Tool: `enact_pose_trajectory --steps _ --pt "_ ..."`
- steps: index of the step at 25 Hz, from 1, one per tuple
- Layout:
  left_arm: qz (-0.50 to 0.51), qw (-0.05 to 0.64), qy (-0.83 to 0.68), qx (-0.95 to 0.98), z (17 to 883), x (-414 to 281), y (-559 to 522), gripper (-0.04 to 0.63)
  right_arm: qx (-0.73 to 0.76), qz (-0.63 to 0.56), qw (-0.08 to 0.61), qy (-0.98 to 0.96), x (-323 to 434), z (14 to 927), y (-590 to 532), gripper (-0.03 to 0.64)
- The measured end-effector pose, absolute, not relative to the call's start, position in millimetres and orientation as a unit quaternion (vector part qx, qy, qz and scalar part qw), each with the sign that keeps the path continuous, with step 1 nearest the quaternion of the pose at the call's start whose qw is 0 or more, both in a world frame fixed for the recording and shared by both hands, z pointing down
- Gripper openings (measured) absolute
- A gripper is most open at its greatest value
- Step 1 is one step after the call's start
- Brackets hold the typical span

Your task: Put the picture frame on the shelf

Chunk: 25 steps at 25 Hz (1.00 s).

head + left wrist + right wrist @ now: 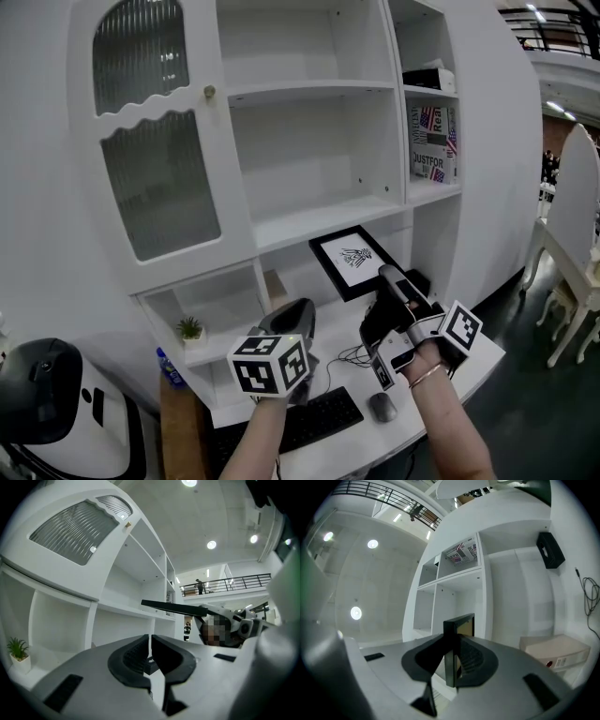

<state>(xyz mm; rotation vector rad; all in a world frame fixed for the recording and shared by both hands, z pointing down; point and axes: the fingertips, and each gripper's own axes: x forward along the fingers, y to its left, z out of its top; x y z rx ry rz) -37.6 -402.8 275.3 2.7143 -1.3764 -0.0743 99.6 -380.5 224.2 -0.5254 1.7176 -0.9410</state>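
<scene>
Gripping: right tool (386, 278) clamped on picture frame (352, 261), below shelf (323, 222).
Left tool (150, 644): jaws together, empty, below shelf.

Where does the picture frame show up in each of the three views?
Head view: picture frame at centre, its lower right corner in the right gripper.
Left gripper view: picture frame seen edge-on as a dark bar, right of centre.
Right gripper view: lower centre, clamped between the jaws.
Shared landmark: white shelf unit.
</scene>
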Motion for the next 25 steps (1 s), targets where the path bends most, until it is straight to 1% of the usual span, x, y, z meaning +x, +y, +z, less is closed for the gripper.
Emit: enact_pose_trajectory --steps 15,25 --pt "-0.026 0.033 -0.473 0.880 257.0 -33.8 -430.7 0.025 -0.218 -0.396 0.520 0.725 96.8 188.1 -430.4 0.080" --pt "-0.024 0.028 -0.491 0.870 253.1 -33.8 -445.6 0.025 -0.225 -0.416 0.514 0.715 96.2 197.8 -466.6 0.080"
